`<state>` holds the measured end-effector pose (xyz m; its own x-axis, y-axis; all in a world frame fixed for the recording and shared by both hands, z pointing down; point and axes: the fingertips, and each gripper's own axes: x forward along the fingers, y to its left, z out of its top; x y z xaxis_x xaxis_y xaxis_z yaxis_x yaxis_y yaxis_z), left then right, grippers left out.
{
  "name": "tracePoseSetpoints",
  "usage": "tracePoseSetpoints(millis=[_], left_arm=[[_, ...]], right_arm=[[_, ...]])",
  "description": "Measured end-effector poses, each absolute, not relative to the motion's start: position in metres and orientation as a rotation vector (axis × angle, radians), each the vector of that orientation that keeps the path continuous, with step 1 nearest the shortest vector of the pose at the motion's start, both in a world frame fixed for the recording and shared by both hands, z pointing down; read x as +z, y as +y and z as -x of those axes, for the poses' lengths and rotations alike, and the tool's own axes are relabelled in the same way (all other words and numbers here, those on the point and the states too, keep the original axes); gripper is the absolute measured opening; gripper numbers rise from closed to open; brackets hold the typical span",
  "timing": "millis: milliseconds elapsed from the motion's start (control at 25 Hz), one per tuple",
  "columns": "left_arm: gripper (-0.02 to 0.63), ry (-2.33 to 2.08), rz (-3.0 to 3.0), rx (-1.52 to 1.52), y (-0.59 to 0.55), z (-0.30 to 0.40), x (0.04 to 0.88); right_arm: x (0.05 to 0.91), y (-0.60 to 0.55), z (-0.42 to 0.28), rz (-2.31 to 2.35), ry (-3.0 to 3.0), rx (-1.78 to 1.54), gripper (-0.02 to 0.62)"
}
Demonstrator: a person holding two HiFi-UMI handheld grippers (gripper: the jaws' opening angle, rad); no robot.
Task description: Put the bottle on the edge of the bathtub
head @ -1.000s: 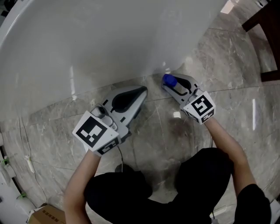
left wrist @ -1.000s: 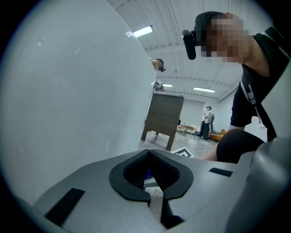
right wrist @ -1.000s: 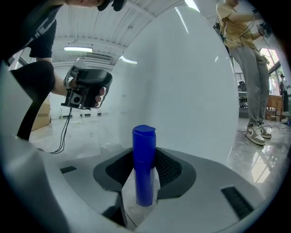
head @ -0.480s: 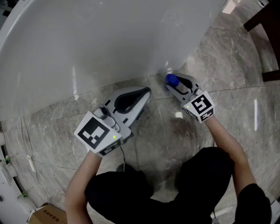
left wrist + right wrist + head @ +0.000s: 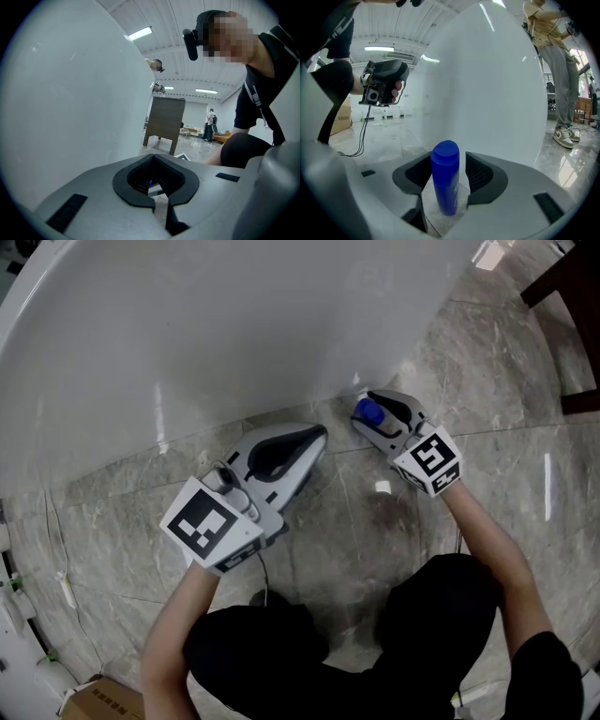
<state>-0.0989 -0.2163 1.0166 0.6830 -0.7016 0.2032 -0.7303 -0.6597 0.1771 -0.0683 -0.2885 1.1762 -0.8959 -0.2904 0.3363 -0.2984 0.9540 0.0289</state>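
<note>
On the floor [image 5: 356,512] beside the tub [image 5: 234,324], the right gripper [image 5: 447,161] has just opened wide around the upright bottle [image 5: 445,187]. It stands loose, not yet lifted. The left gripper [image 5: 153,161] is closed and empty.

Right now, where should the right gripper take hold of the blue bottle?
Mid-body, below the cap, coming level from the side away from the bathtub. The bottle stands upright between the jaws of the right gripper, which have just been opening and don't press it.

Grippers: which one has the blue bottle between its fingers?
The right gripper; its fingers have just been opening around the blue bottle. The left gripper is shut and empty.
</note>
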Motion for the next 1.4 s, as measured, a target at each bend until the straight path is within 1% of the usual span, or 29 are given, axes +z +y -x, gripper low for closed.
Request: tracePoseSetpoints(millis=[240, 360, 560, 680, 840, 920, 960, 1000, 1200, 1400], left_arm=[[0.011, -1.169, -2.655, 0.173, -0.219, 0.104, 1.015], [0.011, -1.173, -2.662, 0.244, -0.217, 0.107, 1.018], [0.011, -1.144, -2.714, 0.293, -0.215, 0.107, 1.014], [0.011, -1.184, -2.729, 0.341, -0.221, 0.115, 0.992], [0.011, -1.201, -2.766, 0.349, -0.220, 0.117, 0.932], [0.011, -1.215, -2.768, 0.357, -0.217, 0.118, 0.896], [0.011, -1.227, -2.771, 0.360, -0.215, 0.119, 0.875], [0.011, -1.238, -2.776, 0.360, -0.212, 0.118, 0.853], [0.011, -1.265, -2.733, 0.313, -0.190, 0.108, 0.733], [0.011, -1.305, -2.707, 0.282, -0.162, 0.097, 0.600]], right_arm=[[1.176, -0.289, 0.067, -0.419, -2.767, 0.057, 0.197], [1.164, -0.288, 0.069, -0.403, -2.778, 0.043, 0.196], [1.125, -0.283, 0.073, -0.380, -2.797, 0.003, 0.196], [1.080, -0.282, 0.073, -0.392, -2.810, -0.015, 0.196], [0.997, -0.269, 0.073, -0.369, -2.835, -0.073, 0.196], [0.951, -0.259, 0.076, -0.340, -2.847, -0.111, 0.190], [0.926, -0.255, 0.077, -0.327, -2.851, -0.126, 0.177], [0.902, -0.249, 0.078, -0.313, -2.852, -0.139, 0.163], [0.769, -0.219, 0.077, -0.247, -2.841, -0.178, 0.139], [0.640, -0.178, 0.067, -0.220, -2.838, -0.108, 0.122]])
